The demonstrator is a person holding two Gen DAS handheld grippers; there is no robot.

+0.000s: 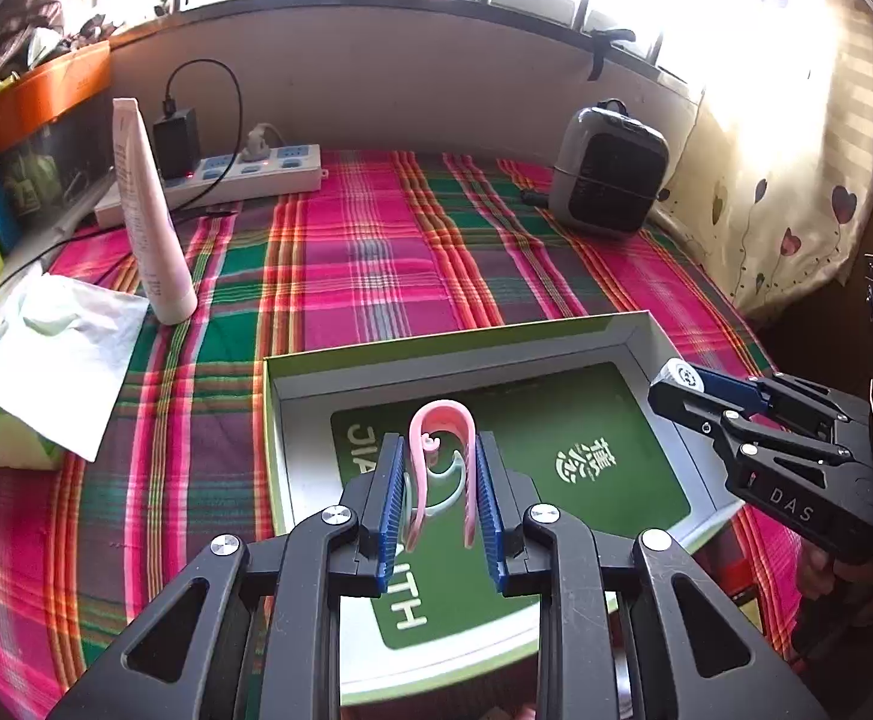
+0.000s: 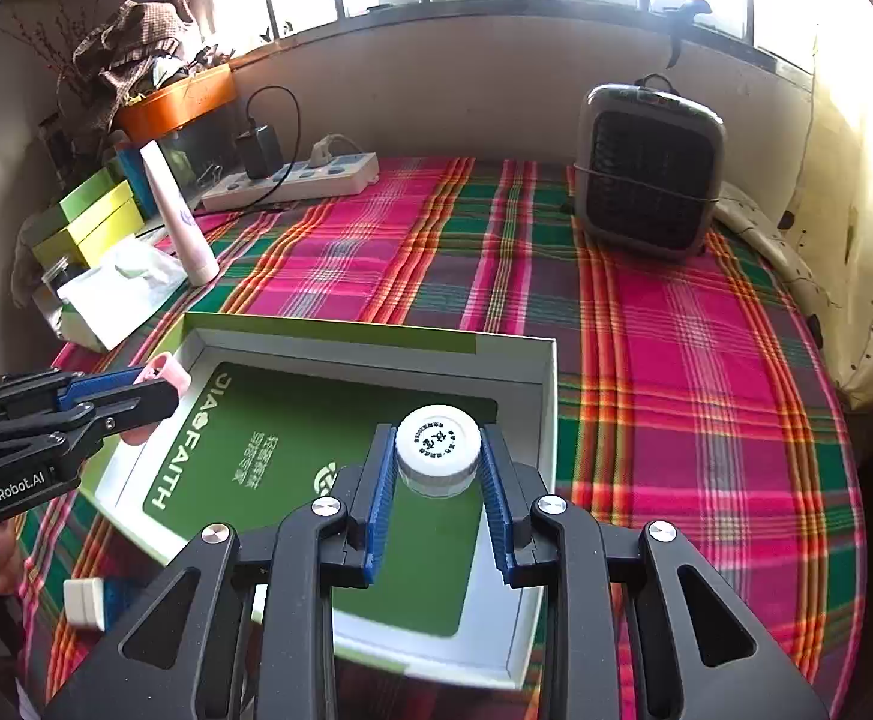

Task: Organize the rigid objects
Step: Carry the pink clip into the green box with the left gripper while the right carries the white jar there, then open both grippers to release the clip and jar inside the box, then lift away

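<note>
Clearly, from the left wrist view, the left gripper [image 1: 441,483] is clamped narrowly on a pink clip [image 1: 439,447], its blue pads pressing the clip's two arms so the bend points forward. It hangs over the near left part of the open box [image 1: 640,324], probably so the clip can be set down inside. The right gripper [image 1: 679,381] shows at the box's right edge, carrying a white bottle [image 1: 682,375].

From the right wrist view, the right gripper [image 2: 438,459] is closed on the white bottle [image 2: 438,447], gripped at the sides just below its cap, over the box's [image 2: 547,372] near right corner. The left gripper [image 2: 166,384] holds the pink clip [image 2: 166,369] at the box's left edge. Both items seem bound for the box on the plaid cloth [image 2: 706,360].
</note>
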